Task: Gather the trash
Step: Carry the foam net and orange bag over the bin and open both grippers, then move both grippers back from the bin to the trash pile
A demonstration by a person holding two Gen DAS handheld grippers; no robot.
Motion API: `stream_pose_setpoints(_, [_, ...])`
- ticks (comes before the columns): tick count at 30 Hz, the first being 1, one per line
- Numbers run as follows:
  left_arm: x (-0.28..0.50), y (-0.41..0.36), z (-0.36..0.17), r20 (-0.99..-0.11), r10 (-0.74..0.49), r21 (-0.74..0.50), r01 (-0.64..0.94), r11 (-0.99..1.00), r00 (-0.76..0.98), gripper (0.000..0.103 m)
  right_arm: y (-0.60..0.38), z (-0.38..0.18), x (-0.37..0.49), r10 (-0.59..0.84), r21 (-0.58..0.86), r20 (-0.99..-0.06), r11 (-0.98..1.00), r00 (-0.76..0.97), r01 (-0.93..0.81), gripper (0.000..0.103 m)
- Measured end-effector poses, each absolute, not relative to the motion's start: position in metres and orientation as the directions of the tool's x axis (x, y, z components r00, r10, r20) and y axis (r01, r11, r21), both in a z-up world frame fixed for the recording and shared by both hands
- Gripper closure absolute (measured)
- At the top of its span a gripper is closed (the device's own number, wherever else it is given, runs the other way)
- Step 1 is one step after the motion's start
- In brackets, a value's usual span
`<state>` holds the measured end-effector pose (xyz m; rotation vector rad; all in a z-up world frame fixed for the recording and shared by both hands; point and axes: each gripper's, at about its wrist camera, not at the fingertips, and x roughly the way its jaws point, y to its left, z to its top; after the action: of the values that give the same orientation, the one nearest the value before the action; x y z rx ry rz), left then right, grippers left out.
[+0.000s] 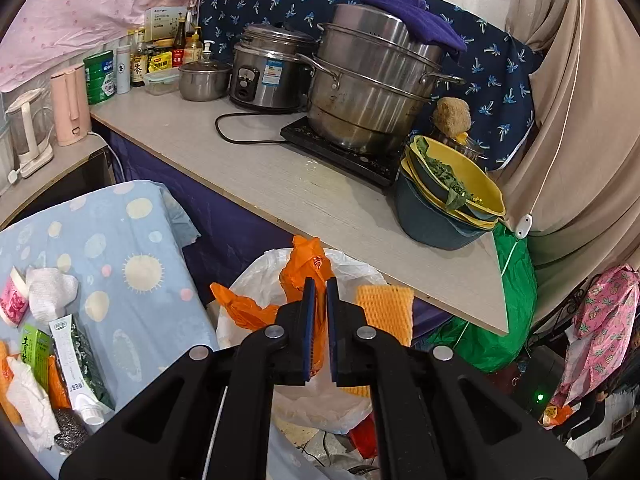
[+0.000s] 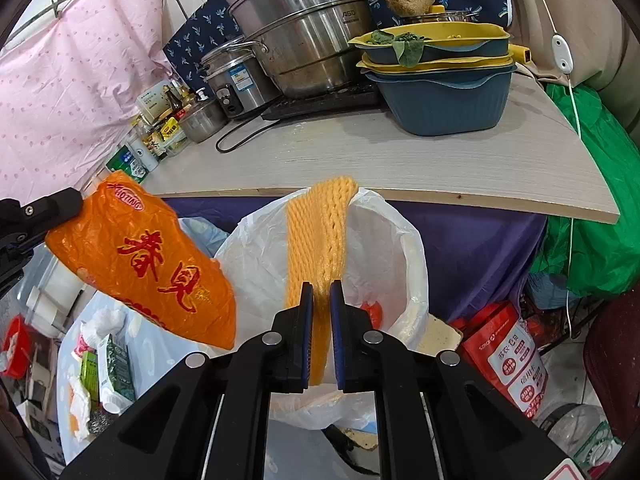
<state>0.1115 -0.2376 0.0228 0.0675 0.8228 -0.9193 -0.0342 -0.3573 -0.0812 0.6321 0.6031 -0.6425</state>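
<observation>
The left gripper (image 1: 319,330) pinches an orange plastic bag (image 2: 148,264) just left of the white-lined trash bin (image 2: 400,248) — the right gripper (image 2: 320,334) clamps a yellow foam net (image 2: 316,232), hanging over the bin's mouth.

Left gripper (image 1: 320,292) pinches orange plastic bag (image 1: 308,268) over white-lined trash bin (image 1: 256,280), yellow foam net (image 1: 386,312) just right, wrappers and tissue (image 1: 52,292) on blue cloth (image 1: 120,264) left.

Glossy steel steamer pot (image 1: 372,80); crinkled orange plastic bag (image 2: 148,264); yellow foam net (image 2: 320,248).
</observation>
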Motion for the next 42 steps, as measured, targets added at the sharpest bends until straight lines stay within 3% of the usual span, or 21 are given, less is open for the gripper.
stream_pose_setpoints(3, [0.114, -0.242, 0.019, -0.650, -0.690, -0.306, 0.722, 0.620, 0.317, 0.097, -0.358, -0.080, -0.035, -0.361, 0.343, -0.669, 0.626, 0.650, 0.700, 0.091])
stream_pose_setpoints(4, [0.115, -0.242, 0.018, -0.652, -0.691, -0.316, 0.718, 0.620, 0.310, 0.088, -0.358, -0.079, -0.035, -0.364, 0.344, -0.667, 0.624, 0.650, 0.702, 0.089])
stream_pose_setpoints(5, [0.116, -0.242, 0.016, -0.656, -0.694, -0.327, 0.716, 0.616, 0.298, 0.069, -0.358, -0.078, -0.036, -0.368, 0.344, -0.666, 0.622, 0.649, 0.704, 0.085])
stream_pose_setpoints(7, [0.116, -0.239, 0.016, -0.648, -0.691, -0.328, 0.702, 0.632, 0.319, 0.047, -0.358, -0.074, -0.037, -0.377, 0.346, -0.658, 0.619, 0.652, 0.706, 0.078])
stream_pose_setpoints(22, [0.128, -0.202, 0.035, -0.620, -0.650, -0.275, 0.653, 0.706, 0.441, 0.042, -0.329, -0.027, -0.033, -0.410, 0.334, -0.578, 0.670, 0.705, 0.663, 0.063])
stream_pose_setpoints(42, [0.150, -0.100, 0.023, -0.649, -0.465, -0.143, 0.504, 0.852, 0.602, 0.037, -0.251, -0.020, 0.011, -0.305, 0.296, -0.588, 0.780, 0.749, 0.551, 0.062])
